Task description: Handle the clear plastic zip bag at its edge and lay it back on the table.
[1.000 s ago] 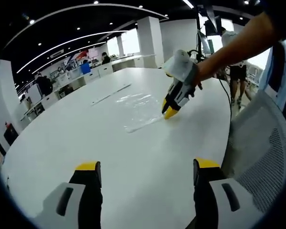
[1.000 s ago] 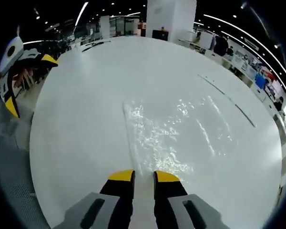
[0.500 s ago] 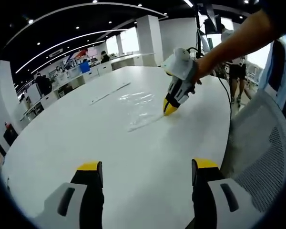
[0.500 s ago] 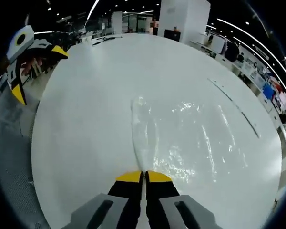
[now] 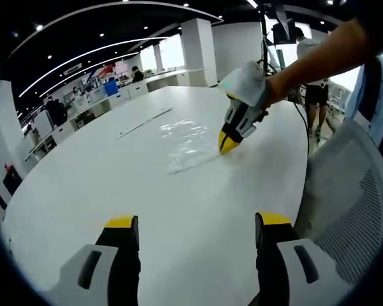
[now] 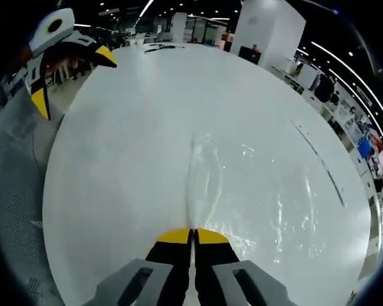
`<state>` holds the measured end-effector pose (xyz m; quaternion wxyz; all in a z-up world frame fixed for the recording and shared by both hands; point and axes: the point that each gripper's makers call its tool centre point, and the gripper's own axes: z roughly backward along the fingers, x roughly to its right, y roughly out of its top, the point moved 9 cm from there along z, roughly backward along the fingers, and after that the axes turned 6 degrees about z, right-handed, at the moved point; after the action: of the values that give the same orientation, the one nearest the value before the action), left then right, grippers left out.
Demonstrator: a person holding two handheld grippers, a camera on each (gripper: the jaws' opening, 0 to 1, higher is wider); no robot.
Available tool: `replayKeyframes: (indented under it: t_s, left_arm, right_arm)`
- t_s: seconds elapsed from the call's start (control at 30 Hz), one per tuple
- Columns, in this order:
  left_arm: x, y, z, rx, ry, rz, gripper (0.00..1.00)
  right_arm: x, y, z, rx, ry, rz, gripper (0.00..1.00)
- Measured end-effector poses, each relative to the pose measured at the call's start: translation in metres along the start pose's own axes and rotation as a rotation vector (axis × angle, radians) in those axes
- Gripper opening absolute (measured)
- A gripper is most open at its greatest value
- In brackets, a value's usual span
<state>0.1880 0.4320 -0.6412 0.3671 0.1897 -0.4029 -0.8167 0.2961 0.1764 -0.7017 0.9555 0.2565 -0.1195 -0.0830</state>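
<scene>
The right tongs (image 6: 193, 236) were clamped on the near edge of the clear bag (image 6: 242, 191), yellow tips pressed together with the plastic pinched between them. That edge rose in a narrow fold from the tips, while the rest of the bag lay flat on the white desk (image 6: 127, 127). In the left gripper view, the right tongs (image 5: 227, 143) met the bag (image 5: 185, 143) well out on the desk (image 5: 83, 178). The left tongs (image 5: 195, 223) hung wide apart over bare desk, holding nothing.
</scene>
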Motion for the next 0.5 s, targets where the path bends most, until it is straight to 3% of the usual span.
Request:
replayKeyframes:
  t_s: [0.5]
  left_arm:
    - [0.0,0.003,-0.004,0.004,-0.005,-0.013,0.71]
  right_arm:
    - [-0.009,0.007,0.017,0.027,0.022,0.094,0.0]
